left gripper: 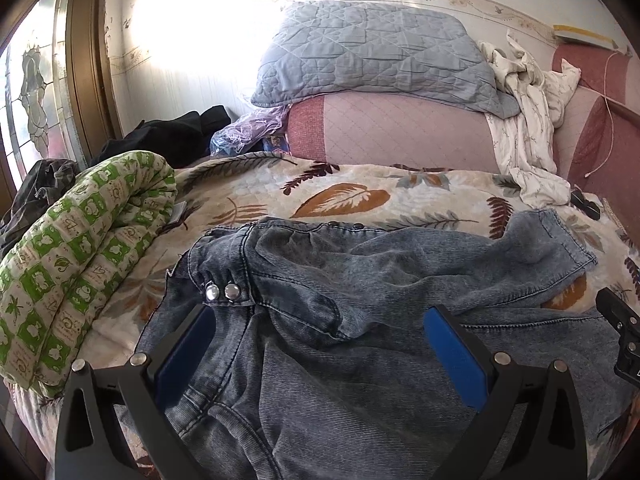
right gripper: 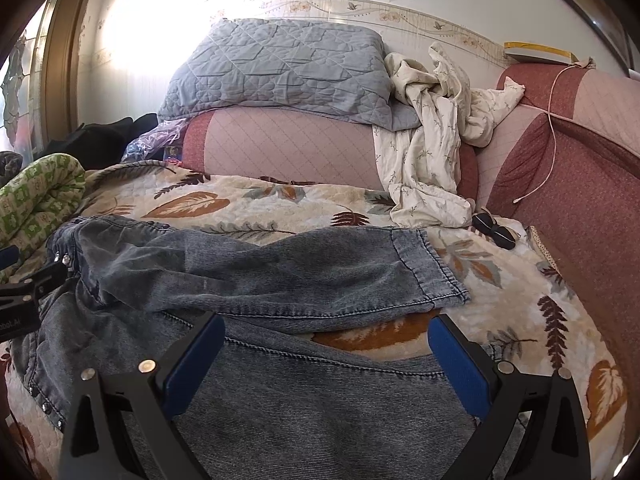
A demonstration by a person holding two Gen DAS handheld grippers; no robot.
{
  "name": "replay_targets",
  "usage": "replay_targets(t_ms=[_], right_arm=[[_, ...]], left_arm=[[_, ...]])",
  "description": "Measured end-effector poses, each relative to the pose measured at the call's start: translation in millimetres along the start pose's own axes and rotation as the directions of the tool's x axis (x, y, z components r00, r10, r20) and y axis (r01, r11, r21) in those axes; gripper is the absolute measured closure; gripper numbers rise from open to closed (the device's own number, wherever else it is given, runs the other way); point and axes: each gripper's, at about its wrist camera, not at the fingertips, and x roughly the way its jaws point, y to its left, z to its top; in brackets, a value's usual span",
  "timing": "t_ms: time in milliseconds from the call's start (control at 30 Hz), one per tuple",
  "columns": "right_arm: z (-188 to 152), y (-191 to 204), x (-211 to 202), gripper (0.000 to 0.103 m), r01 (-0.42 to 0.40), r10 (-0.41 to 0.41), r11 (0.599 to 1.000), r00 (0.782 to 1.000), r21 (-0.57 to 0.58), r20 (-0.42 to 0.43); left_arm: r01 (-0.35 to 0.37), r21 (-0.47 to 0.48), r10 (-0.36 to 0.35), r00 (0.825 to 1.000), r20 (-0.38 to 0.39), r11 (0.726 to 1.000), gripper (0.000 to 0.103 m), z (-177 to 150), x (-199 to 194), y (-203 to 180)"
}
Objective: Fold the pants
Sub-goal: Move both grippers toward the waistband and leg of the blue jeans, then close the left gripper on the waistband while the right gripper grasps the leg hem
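Note:
Blue-grey denim pants [left gripper: 360, 320] lie rumpled on the leaf-print bedspread [left gripper: 360, 196]. Two metal snap buttons [left gripper: 222, 292] mark the waistband at the left. My left gripper [left gripper: 320, 316] is open, hovering just over the waist area with nothing between its blue pads. In the right wrist view the pants [right gripper: 280, 280] spread with one leg stretched right, its hem [right gripper: 436, 268] on the bedspread, and the other leg running under my right gripper [right gripper: 326, 332], which is open and empty. The left gripper's body [right gripper: 28, 292] shows at that view's left edge.
A green-and-white rolled quilt [left gripper: 76, 264] lies left of the pants. A pink cushion [left gripper: 400, 132] with a grey quilted pillow [left gripper: 372, 56] and crumpled white cloth [right gripper: 432, 140] stands behind. Sunglasses [right gripper: 496, 232] lie by the red sofa back [right gripper: 580, 200]. Dark clothes [left gripper: 168, 136] sit far left.

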Motion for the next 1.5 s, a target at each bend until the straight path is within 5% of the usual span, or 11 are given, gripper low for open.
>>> replay_targets(t_ms=[533,733,933,1100,1500], right_arm=[[0.5,-3.7,-1.0,0.0,-0.001,0.001,1.0,1.0,0.003,0.004],[20.2,-28.4,7.9,0.0,0.047,-0.048,0.999,0.999,0.019,0.027],[56.5,-100.0,42.5,0.0,0.136,-0.139,0.982,0.99,0.128,0.009],[79.5,-155.4,79.8,0.0,0.137,-0.127,0.968,0.99,0.212,-0.061],[99.2,-159.3,155.7,0.0,0.094,-0.065,0.976,0.987,0.197,-0.148]], left_arm=[[-0.03,-0.026,0.03,1.0,0.008,0.999,0.0,2.2,-1.2,8.3],[-0.002,-0.019,0.001,0.999,-0.049,1.0,0.0,20.4,20.0,15.2],[-0.079,-0.038,0.076,0.995,-0.07,0.996,0.0,52.6,62.2,43.6],[-0.118,-0.086,0.109,0.989,-0.103,0.989,0.0,63.8,97.0,75.0],[-0.167,-0.198,0.131,0.975,-0.179,0.966,0.0,97.4,154.6,145.7]])
